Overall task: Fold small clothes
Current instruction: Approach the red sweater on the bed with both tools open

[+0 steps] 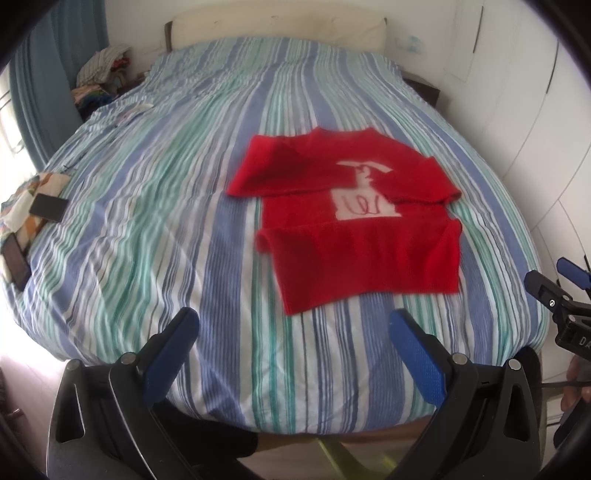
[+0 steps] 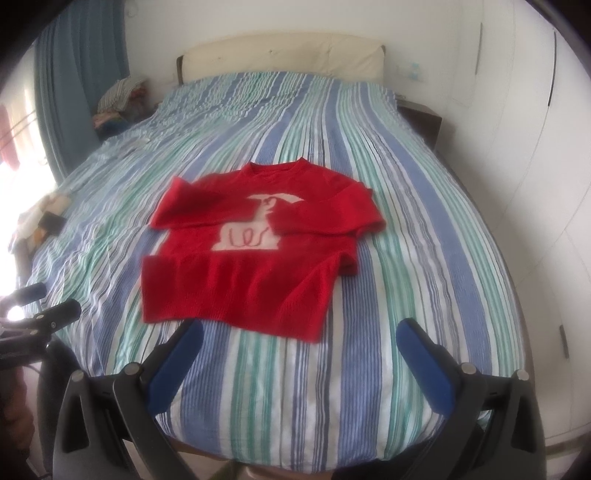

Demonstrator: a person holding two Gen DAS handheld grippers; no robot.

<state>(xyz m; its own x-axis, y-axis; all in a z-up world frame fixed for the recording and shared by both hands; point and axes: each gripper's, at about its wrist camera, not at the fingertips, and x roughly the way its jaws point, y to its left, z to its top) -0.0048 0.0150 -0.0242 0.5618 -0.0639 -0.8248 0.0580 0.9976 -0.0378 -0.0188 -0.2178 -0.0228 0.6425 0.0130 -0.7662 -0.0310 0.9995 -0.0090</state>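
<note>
Hovering wide-open, empty, left gripper [image 1: 291, 332] and right gripper [image 2: 301, 341] near red sweater [image 2: 255, 251]; pinch hem corners evenly, fold upward.

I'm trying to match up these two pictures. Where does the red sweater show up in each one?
Left wrist view: the red sweater lies right of centre on the striped bed.
Right wrist view: the red sweater lies left of centre, just beyond the open fingers.
Shared landmark: the cream headboard at the bed's far end.

Sweater [image 2: 251, 251] on the bed [image 2: 424, 229], phones [image 1: 48, 206] at its left edge, headboard [image 2: 280, 55] behind.
</note>
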